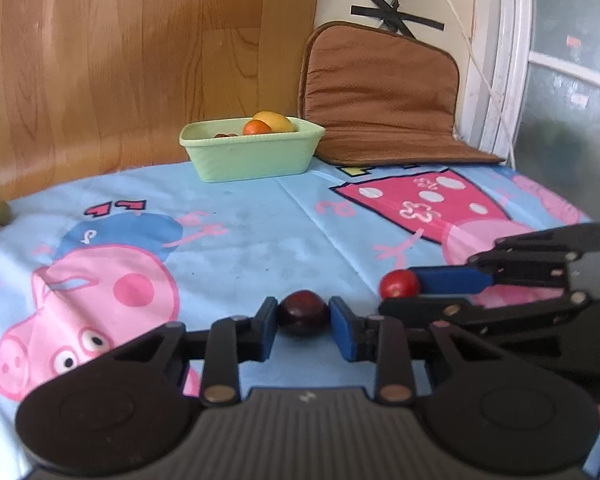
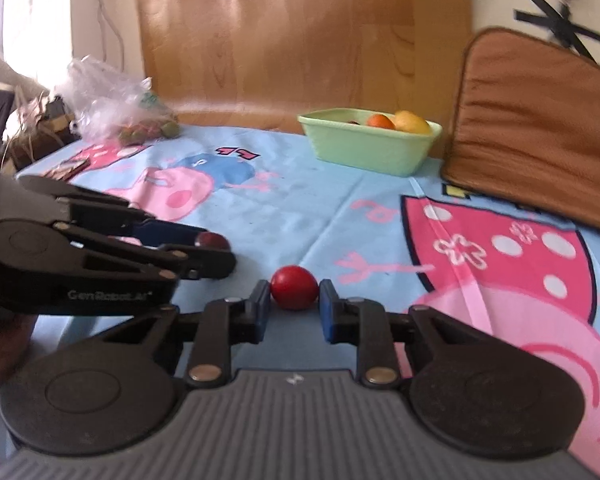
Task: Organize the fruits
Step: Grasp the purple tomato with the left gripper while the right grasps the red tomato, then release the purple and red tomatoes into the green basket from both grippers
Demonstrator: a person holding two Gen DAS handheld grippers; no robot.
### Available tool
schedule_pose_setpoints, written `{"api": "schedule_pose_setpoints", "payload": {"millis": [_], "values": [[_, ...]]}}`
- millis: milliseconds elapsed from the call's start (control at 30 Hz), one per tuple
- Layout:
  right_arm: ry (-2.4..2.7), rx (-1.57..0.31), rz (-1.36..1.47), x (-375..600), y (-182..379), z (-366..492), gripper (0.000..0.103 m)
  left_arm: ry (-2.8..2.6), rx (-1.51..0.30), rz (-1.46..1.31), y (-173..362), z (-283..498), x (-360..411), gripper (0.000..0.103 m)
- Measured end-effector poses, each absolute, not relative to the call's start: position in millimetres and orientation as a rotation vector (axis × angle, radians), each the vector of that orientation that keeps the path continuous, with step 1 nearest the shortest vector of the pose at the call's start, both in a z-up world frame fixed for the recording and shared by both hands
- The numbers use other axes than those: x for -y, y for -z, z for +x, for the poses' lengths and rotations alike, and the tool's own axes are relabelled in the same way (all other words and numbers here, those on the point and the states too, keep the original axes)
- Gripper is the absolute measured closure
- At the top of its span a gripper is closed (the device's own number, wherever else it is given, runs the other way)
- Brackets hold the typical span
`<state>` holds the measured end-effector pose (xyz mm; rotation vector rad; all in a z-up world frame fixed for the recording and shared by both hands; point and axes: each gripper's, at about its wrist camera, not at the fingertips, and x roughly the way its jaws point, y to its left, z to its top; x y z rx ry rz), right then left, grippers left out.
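Sitting between left gripper (image 1: 303, 316) pads: dark plum (image 1: 303, 313).

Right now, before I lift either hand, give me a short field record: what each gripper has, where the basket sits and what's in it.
left gripper: shut on the dark red round fruit, low over the cloth
right gripper: shut on the bright red round fruit
surface: blue cartoon-print cloth
target: pale green rectangular plastic basket, far side, beside the brown padded cushion
basket contents: an orange fruit, a yellow fruit, something small and dark
elsewhere: clear plastic bag at the cloth's far left
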<state>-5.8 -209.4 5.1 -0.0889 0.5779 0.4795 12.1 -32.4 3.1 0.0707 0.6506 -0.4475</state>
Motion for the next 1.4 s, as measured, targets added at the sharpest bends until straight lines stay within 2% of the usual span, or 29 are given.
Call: {"api": "schedule_pose_setpoints", "payload": {"millis": [233, 500, 700, 933, 967, 1000, 1100, 1200, 1300, 1400], "values": [[-0.474, -0.534, -0.037, 213.4, -23.3, 23.2, 0.075, 0.475, -0.617, 0.024, -30.5, 45.9, 25.6, 0.075], [-0.378, -0.387, -0.022, 210.9, -54.0, 114.1, 0.075, 0.457, -0.485, -0.012, -71.0, 148.1, 28.9, 0.075], [-0.325, -0.426, 0.009, 220.1, -46.2, 182.9, 0.074, 0.449, -0.485, -0.007, -56.0, 211.1, 43.4, 0.074], [-0.295, -0.478, 0.007, 223.3, -18.5, 208.1, 0.071, 0.396, -0.58, 0.019, -24.0, 244.4, 51.8, 0.073], [-0.291, -0.478, 0.017, 224.2, -17.4, 208.9, 0.069, 0.388, -0.592, 0.017, -21.4, 245.6, 52.2, 0.072], [-0.288, -0.472, 0.028, 225.3, -17.2, 207.6, 0.06, 0.38, -0.593, 0.006, -21.6, 244.9, 50.9, 0.065], [-0.281, -0.444, 0.049, 227.1, -23.3, 200.5, 0.058, 0.342, -0.584, -0.002, -27.8, 237.1, 47.1, 0.049], [-0.28, -0.416, 0.085, 230.7, -32.1, 185.4, 0.057, 0.309, -0.573, 0.003, -38.2, 220.7, 44.0, 0.046], [-0.27, -0.392, 0.131, 234.0, -37.8, 155.7, 0.051, 0.281, -0.572, 0.008, -47.0, 195.0, 45.0, 0.042], [-0.249, -0.407, 0.183, 236.4, -38.0, 128.8, 0.051, 0.26, -0.585, 0.008, -50.8, 167.5, 48.2, 0.037]]}}
